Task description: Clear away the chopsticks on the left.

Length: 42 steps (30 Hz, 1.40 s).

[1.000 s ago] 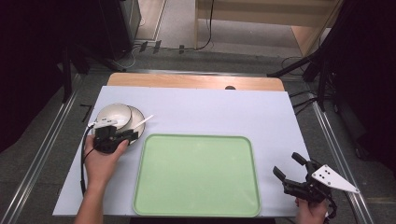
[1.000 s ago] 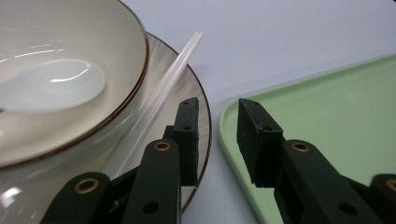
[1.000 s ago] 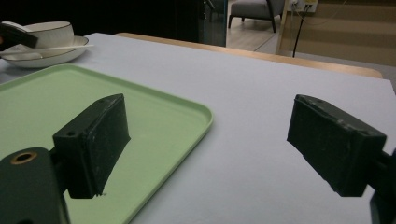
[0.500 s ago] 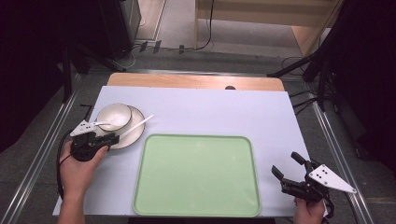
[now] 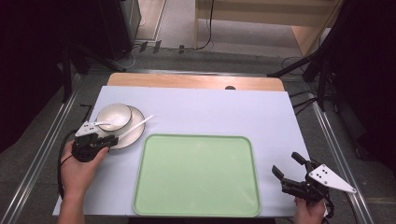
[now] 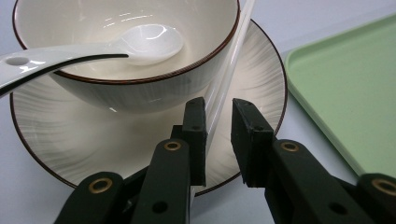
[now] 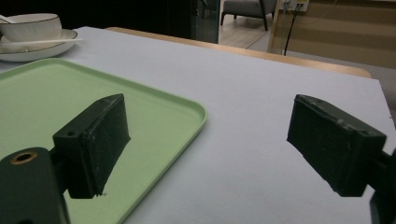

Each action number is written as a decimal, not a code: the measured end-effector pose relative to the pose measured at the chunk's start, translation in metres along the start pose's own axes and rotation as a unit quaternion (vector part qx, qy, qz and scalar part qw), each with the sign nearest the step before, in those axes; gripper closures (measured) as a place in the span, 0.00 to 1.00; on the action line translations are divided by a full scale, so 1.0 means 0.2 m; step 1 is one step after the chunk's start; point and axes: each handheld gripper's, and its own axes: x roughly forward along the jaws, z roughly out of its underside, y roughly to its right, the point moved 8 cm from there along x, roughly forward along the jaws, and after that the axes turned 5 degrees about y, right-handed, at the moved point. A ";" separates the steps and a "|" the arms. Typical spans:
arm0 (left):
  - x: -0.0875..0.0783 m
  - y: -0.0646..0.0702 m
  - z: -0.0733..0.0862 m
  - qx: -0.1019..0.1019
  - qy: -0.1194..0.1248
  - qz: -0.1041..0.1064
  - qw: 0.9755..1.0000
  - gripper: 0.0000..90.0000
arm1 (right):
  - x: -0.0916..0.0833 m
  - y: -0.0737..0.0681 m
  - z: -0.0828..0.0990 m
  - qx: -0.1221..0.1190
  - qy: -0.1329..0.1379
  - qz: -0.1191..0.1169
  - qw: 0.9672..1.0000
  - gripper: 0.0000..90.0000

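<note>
A white bowl [image 5: 113,116] is sitting on a white plate [image 5: 132,134] at the left side of the pale blue table cover [image 5: 210,112], just off the far left corner of the green tray [image 5: 198,175]. A white spoon [image 6: 93,50] is lying in the bowl with its handle reaching out over the rim. A pair of white chopsticks [image 5: 135,126] is resting across the plate beside the bowl, the far tips sticking out past the plate's edge toward the middle of the table. The left gripper [image 5: 105,140] is sitting at the plate's near rim, held in the person's left hand [image 5: 79,161]; in the left gripper view its jaws are standing slightly apart on either side of the chopsticks [image 6: 223,88], one pad [image 6: 196,135] close against them, the other with a visible gap, so they are not clamped. The plate [image 6: 70,140] is lying directly beneath the jaws in that view, and the tray's edge [image 6: 336,93] is showing to the right. The right gripper [image 5: 292,175] is hovering off the tray's near right corner, over the table cover, its jaws spread wide and holding nothing; the right gripper view is looking across the tray [image 7: 93,93] toward the bowl [image 7: 30,25] in the distance.
</note>
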 end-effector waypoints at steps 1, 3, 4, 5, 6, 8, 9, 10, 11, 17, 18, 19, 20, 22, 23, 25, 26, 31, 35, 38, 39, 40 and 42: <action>0.01 0.00 0.00 0.000 -0.003 0.002 1.000 0.84 | 0.00 0.00 0.00 0.000 0.000 0.000 1.000 0.14; 0.01 0.01 0.01 0.007 -0.007 -0.003 1.000 0.84 | 0.00 0.00 0.00 0.001 0.000 0.000 1.000 0.14; 0.02 0.01 0.00 0.008 -0.006 -0.006 1.000 0.83 | 0.00 0.00 0.00 0.001 0.000 0.000 1.000 0.14; 0.02 0.01 0.00 0.008 -0.006 -0.005 1.000 0.83 | 0.00 0.00 0.00 0.001 0.000 0.000 1.000 0.14; 0.02 0.01 0.00 0.007 -0.007 -0.002 1.000 0.83 | 0.00 0.00 0.00 0.001 0.000 -0.001 1.000 0.14; 0.04 0.02 0.01 0.011 -0.015 -0.001 1.000 0.83 | 0.00 0.00 0.00 0.001 -0.001 -0.001 1.000 0.14; 0.05 0.02 0.02 0.011 -0.021 0.002 1.000 0.83 | 0.00 0.00 0.00 0.001 -0.001 -0.001 1.000 0.14; 0.06 0.03 0.03 0.015 -0.029 0.001 0.999 0.84 | 0.00 0.00 0.00 0.001 0.000 -0.001 1.000 0.14; 0.07 0.03 0.03 0.017 -0.034 0.003 0.999 0.84 | 0.00 0.00 0.00 0.001 0.000 -0.001 1.000 0.14; 0.10 0.05 0.03 0.016 -0.044 0.023 0.999 0.90 | 0.01 0.00 0.00 0.000 -0.002 -0.001 1.000 0.14; 0.10 0.05 0.03 0.018 -0.043 0.025 0.999 0.91 | 0.01 -0.01 0.01 0.000 -0.003 -0.002 1.000 0.14; 0.10 0.06 0.03 0.021 -0.044 0.028 0.998 0.92 | 0.01 -0.01 0.01 0.001 -0.004 -0.002 1.000 0.14; 0.11 0.06 0.03 0.023 -0.043 0.027 0.998 0.94 | 0.01 -0.01 0.01 0.000 -0.004 -0.002 1.000 0.14; 0.11 0.06 0.03 0.027 -0.042 0.026 0.998 0.94 | 0.01 -0.01 0.01 -0.001 -0.005 -0.003 1.000 0.14; 0.10 0.06 0.03 0.028 -0.042 0.027 0.998 0.94 | 0.02 -0.01 0.01 -0.001 -0.005 -0.003 1.000 0.14; 0.10 0.06 0.03 0.029 -0.042 0.028 0.998 0.94 | 0.02 -0.01 0.01 -0.001 -0.005 -0.002 1.000 0.14; 0.10 0.06 0.03 0.030 -0.041 0.027 0.998 0.95 | 0.02 -0.01 0.01 -0.001 -0.005 -0.002 1.000 0.14; 0.06 0.10 -0.02 0.026 -0.015 0.029 0.999 0.95 | 0.01 0.00 0.01 0.002 -0.003 0.000 1.000 0.14; 0.01 0.19 -0.06 0.031 -0.007 0.035 0.999 0.95 | 0.01 0.00 0.01 0.004 -0.002 0.000 1.000 0.14; -0.01 0.28 -0.07 0.027 0.000 0.043 0.999 0.95 | 0.01 0.00 0.00 0.003 0.001 0.000 1.000 0.14; -0.01 0.32 -0.07 0.025 -0.004 0.046 0.999 0.95 | 0.01 0.00 0.00 0.003 0.001 0.000 1.000 0.14; -0.01 0.36 -0.06 0.027 -0.006 0.046 0.999 0.95 | 0.00 0.00 0.00 0.004 0.001 0.000 1.000 0.14; 0.00 0.44 -0.04 0.026 -0.012 0.052 0.998 0.95 | 0.00 0.00 0.00 0.003 0.001 0.000 1.000 0.14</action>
